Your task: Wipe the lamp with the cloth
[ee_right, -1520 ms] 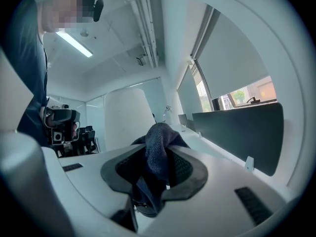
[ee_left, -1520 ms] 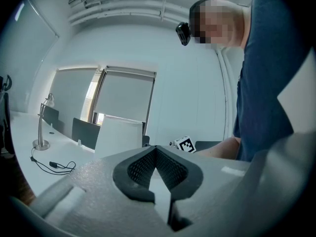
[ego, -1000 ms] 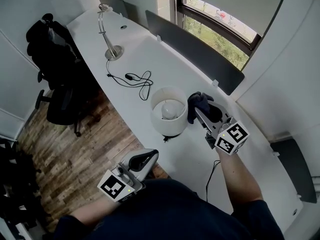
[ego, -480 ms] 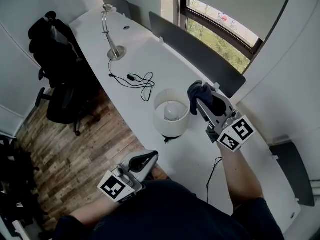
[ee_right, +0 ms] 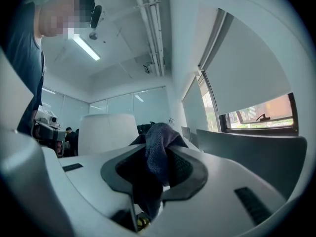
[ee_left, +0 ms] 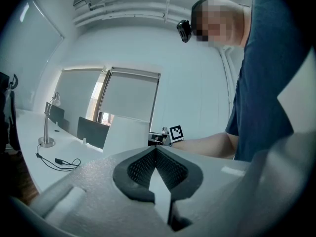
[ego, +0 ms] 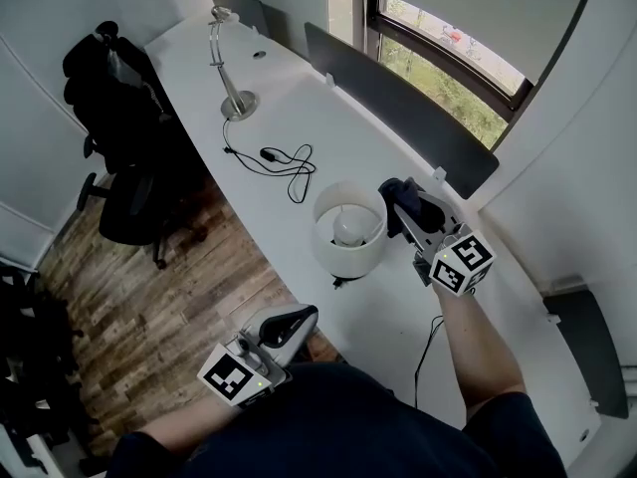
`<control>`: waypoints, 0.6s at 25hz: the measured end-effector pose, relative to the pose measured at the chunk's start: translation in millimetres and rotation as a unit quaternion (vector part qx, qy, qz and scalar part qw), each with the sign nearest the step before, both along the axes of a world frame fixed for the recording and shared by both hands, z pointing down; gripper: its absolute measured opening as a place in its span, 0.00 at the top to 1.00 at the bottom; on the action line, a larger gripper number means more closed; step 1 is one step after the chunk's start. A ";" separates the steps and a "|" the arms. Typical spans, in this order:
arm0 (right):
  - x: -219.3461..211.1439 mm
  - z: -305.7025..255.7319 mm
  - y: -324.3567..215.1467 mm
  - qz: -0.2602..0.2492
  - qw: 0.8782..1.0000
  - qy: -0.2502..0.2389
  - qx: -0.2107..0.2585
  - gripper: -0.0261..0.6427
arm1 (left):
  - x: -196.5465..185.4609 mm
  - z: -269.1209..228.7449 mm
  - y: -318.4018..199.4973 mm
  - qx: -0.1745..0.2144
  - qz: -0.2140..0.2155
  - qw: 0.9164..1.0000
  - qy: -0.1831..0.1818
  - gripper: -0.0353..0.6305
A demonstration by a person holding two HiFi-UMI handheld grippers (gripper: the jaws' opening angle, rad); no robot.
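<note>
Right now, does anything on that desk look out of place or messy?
Nothing looks spilled or broken. The only untidy thing is a black cable lying in a loose tangle on the desk, between the silver desk lamp and the white-shaded lamp.

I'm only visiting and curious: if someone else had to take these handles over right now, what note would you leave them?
Right tool: shut on the dark cloth, held right beside the white shade of the lamp on the table; contact can't be told.
Left tool: shut, empty, held low near the table's edge.
Done: cloth gripped and at the lamp.
Left: wipe the lamp; how much is wiped can't be told.
</note>
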State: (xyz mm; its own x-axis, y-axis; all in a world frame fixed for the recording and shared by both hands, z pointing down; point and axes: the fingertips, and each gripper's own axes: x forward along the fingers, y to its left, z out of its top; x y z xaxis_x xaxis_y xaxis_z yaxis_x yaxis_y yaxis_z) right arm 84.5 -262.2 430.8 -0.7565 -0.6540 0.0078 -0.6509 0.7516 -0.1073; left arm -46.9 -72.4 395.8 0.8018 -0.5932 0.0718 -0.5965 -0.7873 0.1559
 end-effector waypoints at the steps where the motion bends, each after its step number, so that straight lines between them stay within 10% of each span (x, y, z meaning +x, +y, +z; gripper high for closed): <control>1: 0.1 7.0 -2.4 0.001 1.000 0.006 -0.006 0.79 | -0.3 0.7 -0.8 -0.003 -0.002 1.000 -0.003 0.94; 15: -2.9 79.4 -29.4 -0.006 0.995 0.056 -0.077 0.79 | -9.2 23.4 -7.2 -0.032 -0.008 0.999 -0.011 0.94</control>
State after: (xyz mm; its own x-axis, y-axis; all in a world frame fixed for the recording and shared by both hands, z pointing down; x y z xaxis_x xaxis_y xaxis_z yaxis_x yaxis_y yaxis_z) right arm 81.6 -291.6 510.3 -0.7532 -0.6291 0.1920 -0.6560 0.7398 -0.1497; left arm -56.1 -79.6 419.2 0.7898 -0.6001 0.1271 -0.6131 -0.7663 0.1920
